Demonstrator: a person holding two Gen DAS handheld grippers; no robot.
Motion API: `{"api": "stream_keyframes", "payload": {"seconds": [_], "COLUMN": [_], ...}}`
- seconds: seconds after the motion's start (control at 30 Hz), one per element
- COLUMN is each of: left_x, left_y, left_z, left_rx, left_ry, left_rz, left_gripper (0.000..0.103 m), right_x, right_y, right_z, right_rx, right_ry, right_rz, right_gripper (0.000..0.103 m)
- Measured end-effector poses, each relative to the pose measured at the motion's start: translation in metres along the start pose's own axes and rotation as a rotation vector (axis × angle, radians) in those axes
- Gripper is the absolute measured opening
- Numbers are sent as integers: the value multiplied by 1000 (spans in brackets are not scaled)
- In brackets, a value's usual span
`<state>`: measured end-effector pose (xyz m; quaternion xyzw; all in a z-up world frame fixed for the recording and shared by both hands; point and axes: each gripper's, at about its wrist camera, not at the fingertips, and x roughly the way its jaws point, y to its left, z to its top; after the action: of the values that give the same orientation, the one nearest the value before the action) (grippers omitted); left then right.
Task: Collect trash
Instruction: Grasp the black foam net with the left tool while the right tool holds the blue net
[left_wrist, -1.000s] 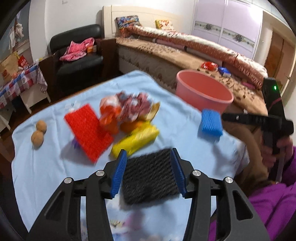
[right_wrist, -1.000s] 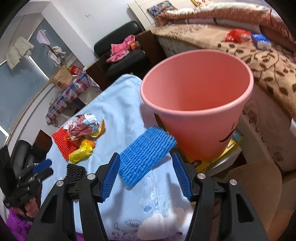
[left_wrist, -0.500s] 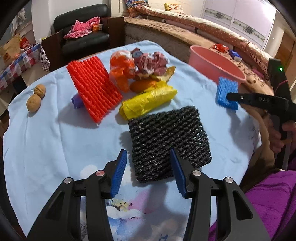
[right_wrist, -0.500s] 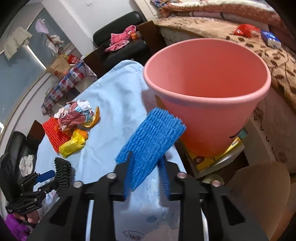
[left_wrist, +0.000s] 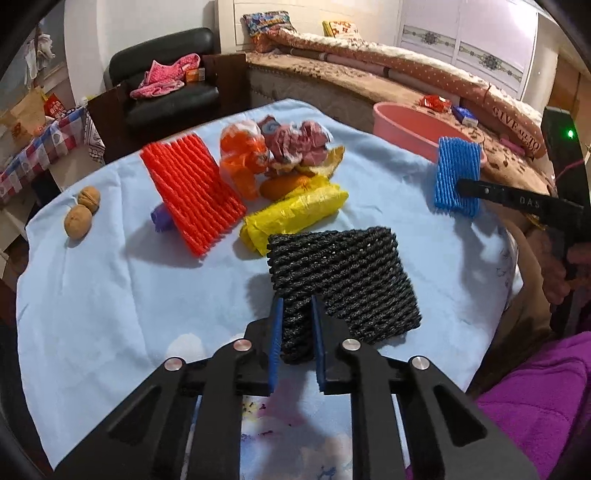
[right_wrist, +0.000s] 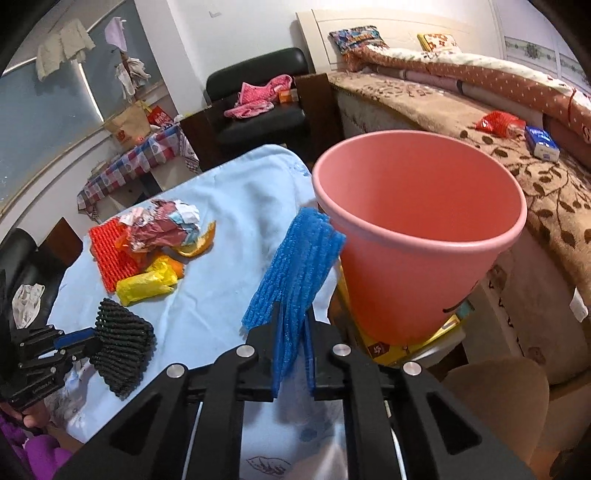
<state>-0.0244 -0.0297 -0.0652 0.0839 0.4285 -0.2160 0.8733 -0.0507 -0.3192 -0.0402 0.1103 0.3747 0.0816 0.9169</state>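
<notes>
The black foam net (left_wrist: 343, 280) was being pinched by the closing left gripper (left_wrist: 297, 321), the blue foam net (right_wrist: 295, 273) by the closing right gripper (right_wrist: 293, 332), beside the pink bucket (right_wrist: 417, 258).

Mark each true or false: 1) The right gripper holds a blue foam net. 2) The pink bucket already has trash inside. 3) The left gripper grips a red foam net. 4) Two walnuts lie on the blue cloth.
1) True: the right gripper pinches the blue foam net, its jaws closing on it.
2) False: the pink bucket shows no trash in the part of its inside that is visible.
3) False: the left gripper pinches the black foam net, jaws closing; the red foam net lies free.
4) True: the walnuts rest on the blue cloth.
</notes>
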Motion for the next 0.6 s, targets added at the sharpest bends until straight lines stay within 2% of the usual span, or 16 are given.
{"api": "stream_keyframes", "payload": {"seconds": [0.33, 0.6], "left_x": [-38, -47], "left_y": [3, 1], "left_z": [26, 53], "left_rx": [-41, -109], "left_ry": [-142, -220], "left_rz": [-5, -17], "left_gripper": [13, 13], "right_x": [-20, -28], "right_y": [10, 8], "right_z": [6, 12], "right_rx": [-37, -29], "right_ry": [-65, -88], "right_rz": [53, 66], "right_gripper": [9, 9]}}
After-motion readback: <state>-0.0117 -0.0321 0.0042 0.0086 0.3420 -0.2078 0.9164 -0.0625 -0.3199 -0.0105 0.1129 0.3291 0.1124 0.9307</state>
